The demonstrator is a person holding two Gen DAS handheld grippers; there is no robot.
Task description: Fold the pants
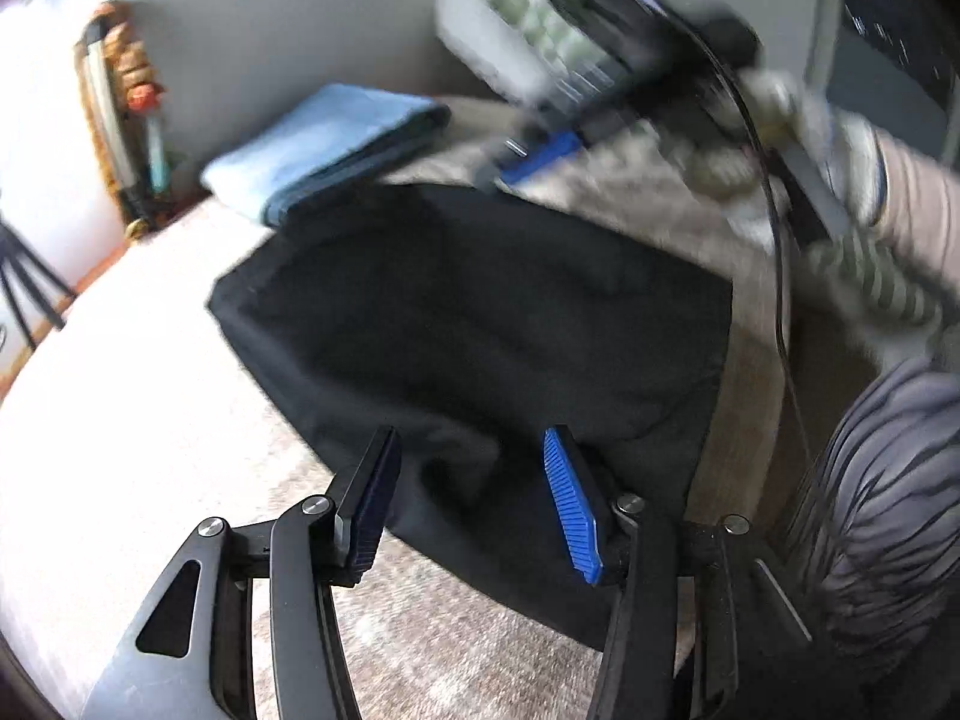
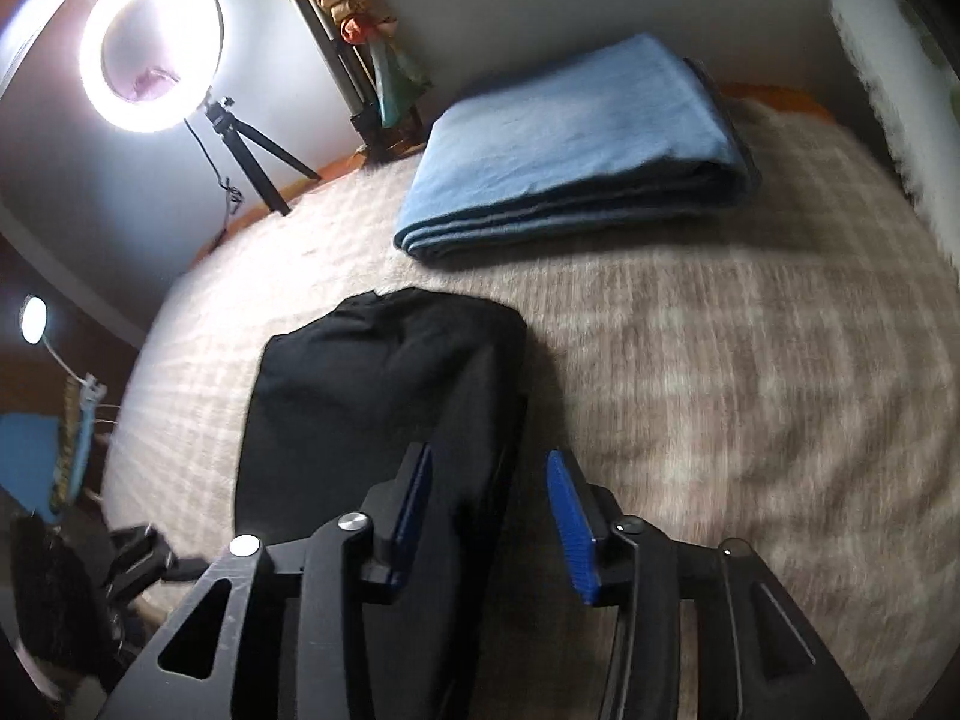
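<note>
The black pants [image 1: 480,324] lie folded into a flat rectangle on the beige bed cover [image 1: 120,420]. They also show in the right wrist view [image 2: 384,408]. My left gripper [image 1: 474,450] is open and empty, hovering over the near edge of the pants. My right gripper [image 2: 489,468] is open and empty, above the right edge of the pants. The right gripper also shows, blurred, in the left wrist view [image 1: 540,150] beyond the far edge of the pants, held by a gloved hand.
A folded light-blue cloth [image 2: 576,144] lies on the bed beyond the pants, also in the left wrist view [image 1: 324,144]. A lit ring light on a tripod [image 2: 150,42] and a second stand [image 2: 342,60] are by the wall. The bed cover [image 2: 750,360] stretches right.
</note>
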